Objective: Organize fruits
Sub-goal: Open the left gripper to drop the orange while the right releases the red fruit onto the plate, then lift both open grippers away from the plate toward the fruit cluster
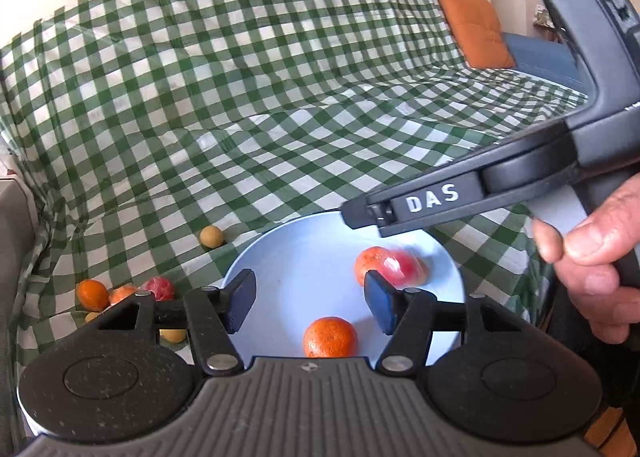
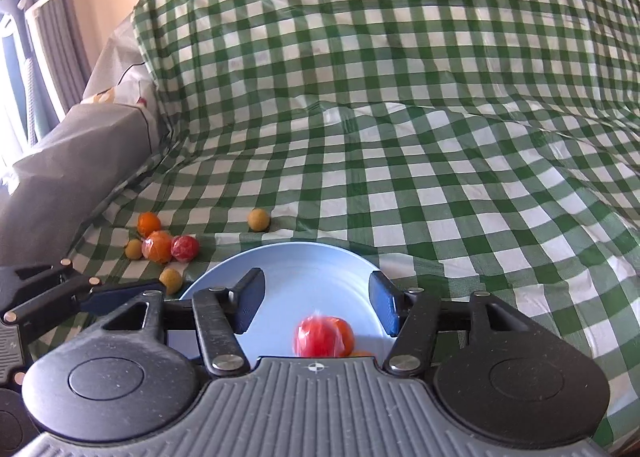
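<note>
A pale blue plate (image 1: 296, 253) lies on the green checked cloth. On it sit an orange (image 1: 330, 337) and a blurred red and orange fruit (image 1: 390, 267). My left gripper (image 1: 310, 303) hovers open over the plate, nothing between its pads. In the right wrist view my right gripper (image 2: 316, 305) is open above the same plate (image 2: 300, 269). A blurred red fruit (image 2: 318, 337) lies loose below its fingers, beside an orange (image 2: 349, 337). Loose fruits (image 2: 160, 245) cluster on the cloth left of the plate: oranges, a red one (image 2: 185, 247) and small yellowish ones.
A single yellowish fruit (image 2: 258, 219) lies behind the plate. The checked cloth (image 1: 260, 77) rises over a sofa back. A grey cushion (image 2: 72, 177) lies at the left and an orange cushion (image 1: 472, 25) at the far right. A person's hand (image 1: 592, 277) grips the right tool's handle.
</note>
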